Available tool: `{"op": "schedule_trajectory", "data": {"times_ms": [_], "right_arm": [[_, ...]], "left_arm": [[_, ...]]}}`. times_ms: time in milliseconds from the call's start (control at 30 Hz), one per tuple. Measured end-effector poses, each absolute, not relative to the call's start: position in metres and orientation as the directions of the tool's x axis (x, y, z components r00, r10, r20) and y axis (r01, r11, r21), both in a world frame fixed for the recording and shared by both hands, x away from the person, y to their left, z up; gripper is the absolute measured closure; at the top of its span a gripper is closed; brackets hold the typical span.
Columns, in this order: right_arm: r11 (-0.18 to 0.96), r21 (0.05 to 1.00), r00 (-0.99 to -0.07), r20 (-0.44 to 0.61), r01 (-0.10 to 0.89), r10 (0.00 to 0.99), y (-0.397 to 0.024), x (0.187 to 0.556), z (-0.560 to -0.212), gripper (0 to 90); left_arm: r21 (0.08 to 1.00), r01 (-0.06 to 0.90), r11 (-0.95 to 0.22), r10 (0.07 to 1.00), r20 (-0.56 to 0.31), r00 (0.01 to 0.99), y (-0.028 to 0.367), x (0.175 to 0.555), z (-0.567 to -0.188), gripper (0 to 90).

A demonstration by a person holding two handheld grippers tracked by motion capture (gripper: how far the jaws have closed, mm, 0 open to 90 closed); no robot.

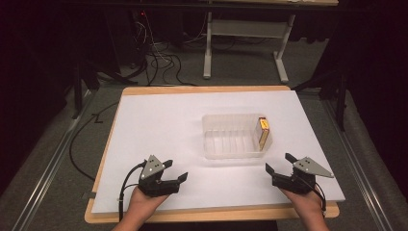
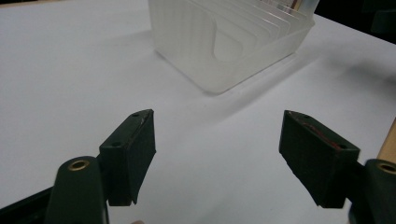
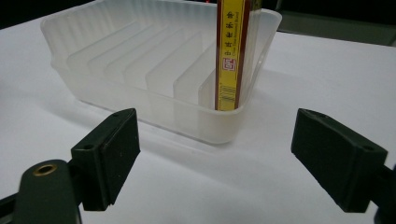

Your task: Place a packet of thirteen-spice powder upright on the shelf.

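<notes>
Both sets of fingers wide open, empty: left gripper (image 1: 179, 172), right gripper (image 1: 277, 162). Box (image 3: 231, 56) slotted upright in tray (image 1: 211, 149); keep right hand backing off low, no bumping the rim.

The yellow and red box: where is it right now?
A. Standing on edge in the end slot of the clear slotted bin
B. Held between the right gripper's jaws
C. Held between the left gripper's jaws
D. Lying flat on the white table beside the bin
A: the yellow and red box stands upright in the end slot of the clear slotted bin, and the right gripper is open and short of it.
</notes>
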State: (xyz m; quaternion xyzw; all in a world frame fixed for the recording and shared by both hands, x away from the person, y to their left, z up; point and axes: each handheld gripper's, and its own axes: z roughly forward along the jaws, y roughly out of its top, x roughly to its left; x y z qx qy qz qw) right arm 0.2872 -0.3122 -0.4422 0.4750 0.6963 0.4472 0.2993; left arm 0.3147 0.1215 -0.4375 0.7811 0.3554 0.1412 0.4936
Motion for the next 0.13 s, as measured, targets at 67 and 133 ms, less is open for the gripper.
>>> {"op": "schedule_trajectory", "data": {"times_ms": [67,133], "right_arm": [[0.145,0.909,-0.373,0.012,0.391,0.928,-0.3135,0.2851,-0.442,16.0],[0.124,0.915,-0.365,0.026,0.383,0.931,-0.3149,0.2832,-0.4409,16.0]], "left_arm": [[0.871,0.417,-0.26,0.693,-0.132,0.708,0.1209,0.3143,-0.4379,27.9],[0.869,0.421,-0.262,0.692,-0.135,0.709,0.1207,0.3144,-0.4381,27.9]]}}
